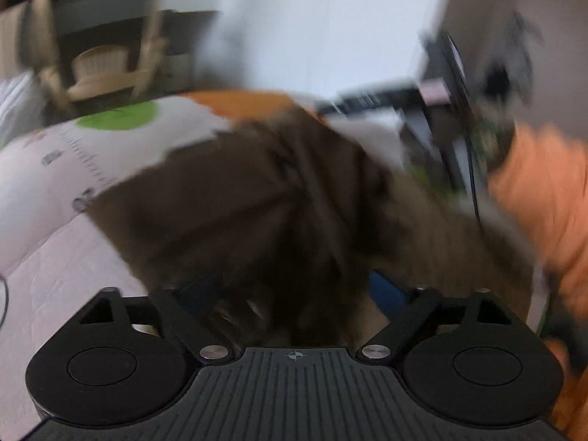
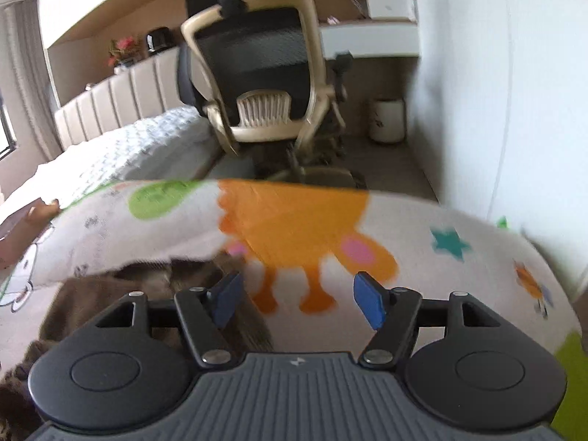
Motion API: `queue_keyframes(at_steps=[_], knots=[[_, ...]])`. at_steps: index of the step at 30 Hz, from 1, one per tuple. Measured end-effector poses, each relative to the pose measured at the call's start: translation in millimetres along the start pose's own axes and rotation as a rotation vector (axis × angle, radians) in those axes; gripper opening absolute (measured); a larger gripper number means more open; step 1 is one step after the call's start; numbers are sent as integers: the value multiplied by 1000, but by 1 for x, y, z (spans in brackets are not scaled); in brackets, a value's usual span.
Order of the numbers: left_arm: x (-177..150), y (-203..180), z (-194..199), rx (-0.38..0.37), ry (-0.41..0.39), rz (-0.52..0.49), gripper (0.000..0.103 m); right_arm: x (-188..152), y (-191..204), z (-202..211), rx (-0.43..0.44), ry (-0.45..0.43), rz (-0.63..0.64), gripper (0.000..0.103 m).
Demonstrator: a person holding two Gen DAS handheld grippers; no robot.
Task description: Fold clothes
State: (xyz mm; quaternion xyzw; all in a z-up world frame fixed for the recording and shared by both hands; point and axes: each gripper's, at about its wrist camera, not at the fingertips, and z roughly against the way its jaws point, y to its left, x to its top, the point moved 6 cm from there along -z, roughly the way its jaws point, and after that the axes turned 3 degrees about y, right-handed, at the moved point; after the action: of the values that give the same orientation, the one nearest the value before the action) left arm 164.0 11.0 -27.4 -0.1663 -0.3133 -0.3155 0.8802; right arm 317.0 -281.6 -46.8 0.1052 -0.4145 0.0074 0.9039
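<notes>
While the left view is heavily blurred, a brown garment [image 1: 257, 213] is seen bunched over the left gripper [image 1: 294, 305]; whether it is gripped cannot be told. To the right, the right gripper [image 2: 297, 301] is held wide apart, empty, above a cartoon-printed blanket [image 2: 459, 275].

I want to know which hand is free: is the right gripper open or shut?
Open. The right gripper has its two blue pads spread well apart with nothing between them, above the cartoon-print sheet.

Both wrist views low, close over the printed sheet [image 2: 422, 235]
</notes>
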Motion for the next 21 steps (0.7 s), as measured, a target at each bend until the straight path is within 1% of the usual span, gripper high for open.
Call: queue_keyframes(at_steps=[1,3,5,9,11,13,14,15,16,21], knots=[[-4,-9,-3,25,11,-60,79,-4,-5,2,0,6,-8,67],[-13,-23,-5,89,16,-189,74,-11,-10,8,0,8,-9,68],[-20,-30,-8,153,27,-278,73,-14,-13,11,1,6,-15,71],[-26,-34,-16,272,37,-387,73,-16,-14,9,6,11,-27,72],[-31,-33,-20,317,39,-446,73,-17,-12,8,12,14,-29,72],[-22,-15,-19,309,30,-366,73,-17,-10,9,19,14,-29,72],[-18,-6,-19,305,25,-326,69,-17,-9,9,23,14,-30,72],[-13,3,-19,300,20,-287,44,-18,-8,9,24,14,-31,72],[-9,11,-19,296,16,-247,17,-18,-7,9,25,13,-31,72],[14,56,-18,273,-8,-49,17,-15,-6,15,24,1,-17,72]])
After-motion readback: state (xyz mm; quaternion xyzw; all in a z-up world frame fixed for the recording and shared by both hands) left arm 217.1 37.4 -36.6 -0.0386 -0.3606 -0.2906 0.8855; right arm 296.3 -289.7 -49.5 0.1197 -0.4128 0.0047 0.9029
